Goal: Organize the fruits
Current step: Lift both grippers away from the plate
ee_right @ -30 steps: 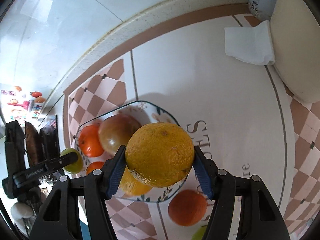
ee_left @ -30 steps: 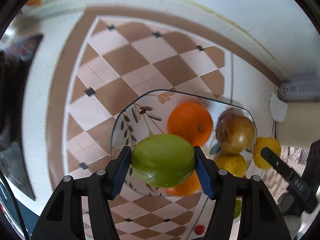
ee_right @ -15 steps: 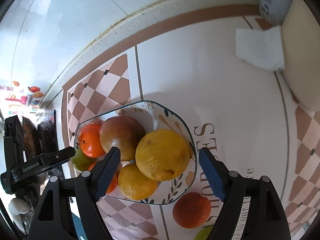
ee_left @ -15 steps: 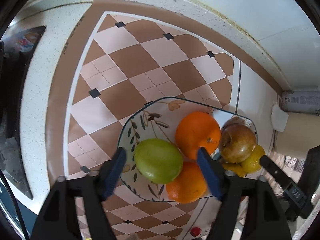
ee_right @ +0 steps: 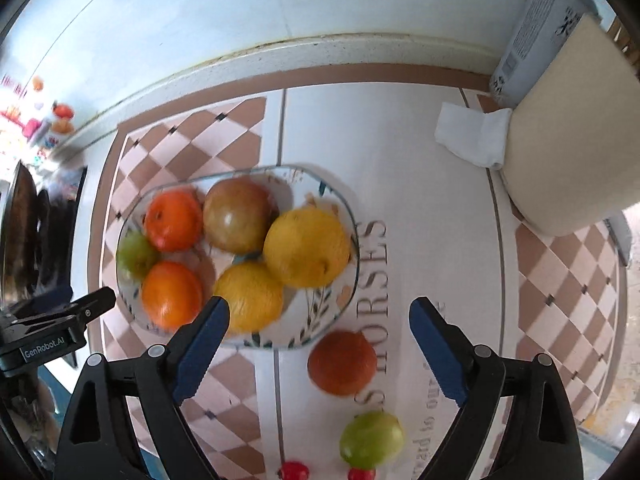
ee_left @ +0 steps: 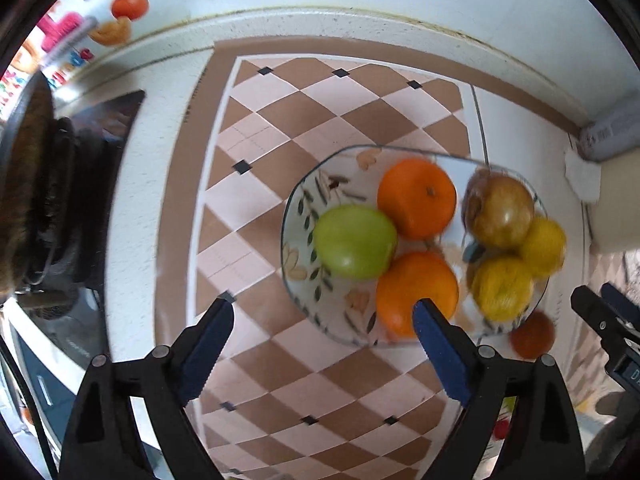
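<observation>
Worktop (ee_right: 400, 128) w/ brown-pink diamond mat (ee_left: 320, 92). White wall (ee_right: 240, 8) behind, fruit stickers (ee_left: 128, 4) at left. Bright daylight. Cream board (ee_right: 572, 140) at right.

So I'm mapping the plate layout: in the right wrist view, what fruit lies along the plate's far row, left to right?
Orange → brownish apple → big yellow citrus.
</observation>
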Tool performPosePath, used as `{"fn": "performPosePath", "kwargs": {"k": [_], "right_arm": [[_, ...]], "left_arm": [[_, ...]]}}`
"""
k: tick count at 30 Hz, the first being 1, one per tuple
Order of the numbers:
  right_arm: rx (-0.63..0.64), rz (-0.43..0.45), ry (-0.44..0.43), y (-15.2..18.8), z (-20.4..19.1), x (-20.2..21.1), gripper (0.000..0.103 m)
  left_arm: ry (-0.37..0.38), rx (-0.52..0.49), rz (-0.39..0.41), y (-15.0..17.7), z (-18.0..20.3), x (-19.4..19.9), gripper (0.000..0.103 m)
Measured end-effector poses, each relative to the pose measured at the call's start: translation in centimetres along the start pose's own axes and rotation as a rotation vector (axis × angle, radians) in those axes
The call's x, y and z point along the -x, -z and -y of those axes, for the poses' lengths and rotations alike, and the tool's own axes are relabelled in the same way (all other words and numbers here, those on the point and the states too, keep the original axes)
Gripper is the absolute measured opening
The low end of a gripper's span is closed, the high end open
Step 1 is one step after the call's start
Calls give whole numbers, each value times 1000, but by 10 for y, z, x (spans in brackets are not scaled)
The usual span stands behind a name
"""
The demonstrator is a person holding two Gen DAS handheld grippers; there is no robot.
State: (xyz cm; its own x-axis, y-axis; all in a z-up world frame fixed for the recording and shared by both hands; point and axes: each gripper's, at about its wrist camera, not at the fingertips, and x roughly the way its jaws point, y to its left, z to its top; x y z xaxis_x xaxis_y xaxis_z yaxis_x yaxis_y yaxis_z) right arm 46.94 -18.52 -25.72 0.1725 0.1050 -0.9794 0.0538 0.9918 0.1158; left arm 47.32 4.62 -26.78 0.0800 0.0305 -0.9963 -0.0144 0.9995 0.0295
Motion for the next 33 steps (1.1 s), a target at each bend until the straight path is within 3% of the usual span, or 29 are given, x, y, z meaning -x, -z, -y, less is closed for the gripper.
{"fn": "performPosePath", "kwargs": {"k": [3,11,23,33], "right_arm": [[23,11,1,20,-7,12,94],[53,69,-3,63,-20,49,94],[85,212,-23,108,-32,138,94],[95,308,-53,141,-32,205,94]], "left_arm": [[-39,-31,42,19,8,11,92],[-42,-59,135,62,17,51,92],[17,-43,290,112,18,130,92],[69,-43,364,148,19,182,92]]}}
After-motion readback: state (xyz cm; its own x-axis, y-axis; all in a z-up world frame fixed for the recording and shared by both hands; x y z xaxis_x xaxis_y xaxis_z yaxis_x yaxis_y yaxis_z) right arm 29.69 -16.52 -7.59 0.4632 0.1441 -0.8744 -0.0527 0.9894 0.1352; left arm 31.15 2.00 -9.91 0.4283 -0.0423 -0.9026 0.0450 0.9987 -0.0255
